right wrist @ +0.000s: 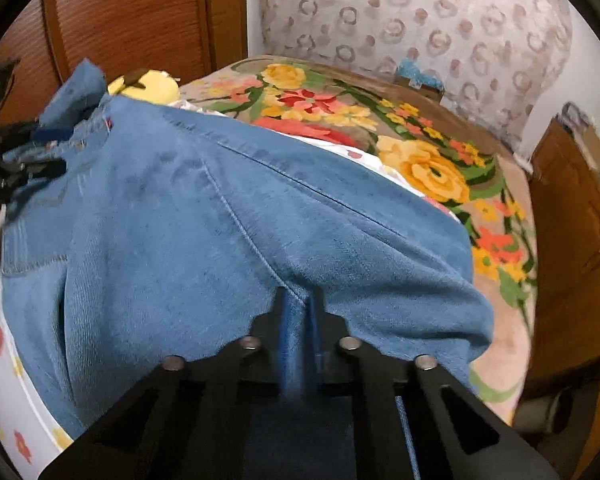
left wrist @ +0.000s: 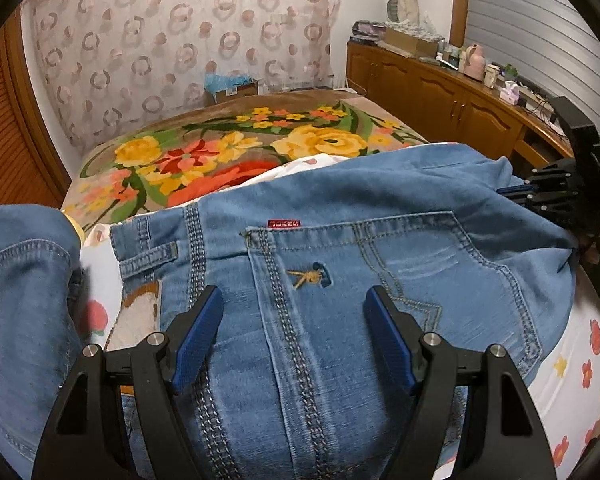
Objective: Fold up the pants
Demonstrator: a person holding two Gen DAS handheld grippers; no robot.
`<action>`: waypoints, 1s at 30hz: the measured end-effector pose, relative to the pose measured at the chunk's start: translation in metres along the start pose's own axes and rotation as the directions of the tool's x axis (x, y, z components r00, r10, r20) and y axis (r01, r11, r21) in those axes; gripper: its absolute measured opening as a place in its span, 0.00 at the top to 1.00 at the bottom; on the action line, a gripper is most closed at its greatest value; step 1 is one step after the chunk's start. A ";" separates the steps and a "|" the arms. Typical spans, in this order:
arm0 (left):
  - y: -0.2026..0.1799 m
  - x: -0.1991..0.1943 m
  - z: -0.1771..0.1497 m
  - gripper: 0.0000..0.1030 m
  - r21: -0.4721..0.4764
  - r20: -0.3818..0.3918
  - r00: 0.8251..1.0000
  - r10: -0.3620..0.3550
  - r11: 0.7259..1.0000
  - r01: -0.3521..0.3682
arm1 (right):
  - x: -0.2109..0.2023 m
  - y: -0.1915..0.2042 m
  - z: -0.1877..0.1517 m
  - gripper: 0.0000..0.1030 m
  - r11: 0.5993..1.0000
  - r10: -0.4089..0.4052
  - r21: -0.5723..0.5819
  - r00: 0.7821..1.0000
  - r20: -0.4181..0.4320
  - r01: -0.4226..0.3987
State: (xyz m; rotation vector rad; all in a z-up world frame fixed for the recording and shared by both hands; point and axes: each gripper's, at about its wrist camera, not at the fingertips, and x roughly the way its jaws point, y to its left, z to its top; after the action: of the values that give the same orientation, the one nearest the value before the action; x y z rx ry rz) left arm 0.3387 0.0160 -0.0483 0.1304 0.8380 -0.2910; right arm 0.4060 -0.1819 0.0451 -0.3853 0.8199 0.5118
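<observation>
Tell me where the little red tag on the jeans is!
Left wrist view: the red tag sits on top of the back pocket, just beyond the open left tongs.

Left gripper (left wrist: 294,312): black plastic linkage arms w/ triangular cut-outs, silver round pins at pivots, blue ribbed pads (left wrist: 198,338). Right gripper (right wrist: 299,312): same black frame, four silver pins, blue pads.

Bedroom — floral bed (left wrist: 228,148), cabinets (left wrist: 432,96).
</observation>
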 end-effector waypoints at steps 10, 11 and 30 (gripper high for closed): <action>0.005 -0.007 0.000 0.27 -0.009 0.015 1.000 0.007 1.000 -0.007 | -0.046 -0.015 0.019 0.97 0.994 -0.095 0.061 0.984 0.153 0.087; 0.006 -0.009 0.000 0.27 -0.013 0.019 1.000 0.010 1.000 -0.010 | -0.046 -0.016 0.024 0.97 0.992 -0.116 0.061 0.980 0.161 0.107; 0.031 -0.062 -0.035 0.27 -0.084 0.075 0.995 0.063 0.995 -0.057 | -0.019 0.007 0.041 0.87 0.975 -0.189 0.138 0.977 0.094 0.176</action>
State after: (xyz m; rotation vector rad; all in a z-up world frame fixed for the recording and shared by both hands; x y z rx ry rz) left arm 0.2839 0.0665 -0.0248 0.0669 0.7667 -0.2035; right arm 0.4148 -0.1607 0.0843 -0.3079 0.7023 0.3033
